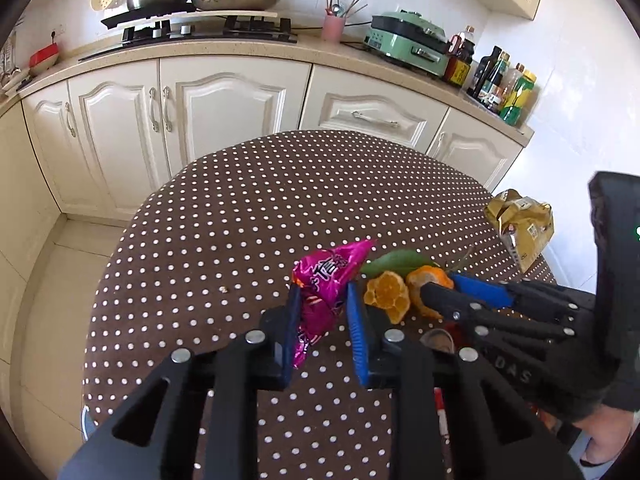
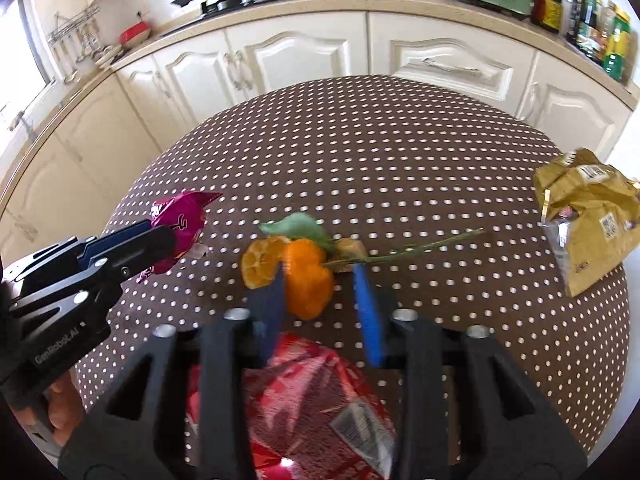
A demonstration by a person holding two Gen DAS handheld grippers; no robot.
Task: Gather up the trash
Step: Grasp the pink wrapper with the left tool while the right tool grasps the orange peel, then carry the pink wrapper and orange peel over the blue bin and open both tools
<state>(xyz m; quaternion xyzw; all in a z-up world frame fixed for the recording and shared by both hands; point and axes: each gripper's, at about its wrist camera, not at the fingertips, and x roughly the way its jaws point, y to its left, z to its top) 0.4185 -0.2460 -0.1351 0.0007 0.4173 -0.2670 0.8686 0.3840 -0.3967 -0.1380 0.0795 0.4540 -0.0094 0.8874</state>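
On a round table with a brown polka-dot cloth [image 1: 260, 208] lies trash. My left gripper [image 1: 323, 300] is shut on a crumpled magenta wrapper [image 1: 326, 280]; it also shows in the right wrist view [image 2: 182, 226]. My right gripper [image 2: 320, 284] is open, its blue fingers [image 2: 366, 312] on either side of an orange peel [image 2: 308, 280]. A second peel piece [image 2: 258, 262], a green leaf [image 2: 298, 228] and a thin stem [image 2: 408, 250] lie beside it. A crumpled gold bag [image 2: 588, 216] sits at the table's right edge.
A red plastic bag [image 2: 316, 404] lies below my right gripper at the near table edge. Cream kitchen cabinets [image 1: 224, 112] and a counter with a stove, pans, a green appliance and bottles stand behind the table. A tiled floor [image 1: 52, 300] lies to the left.
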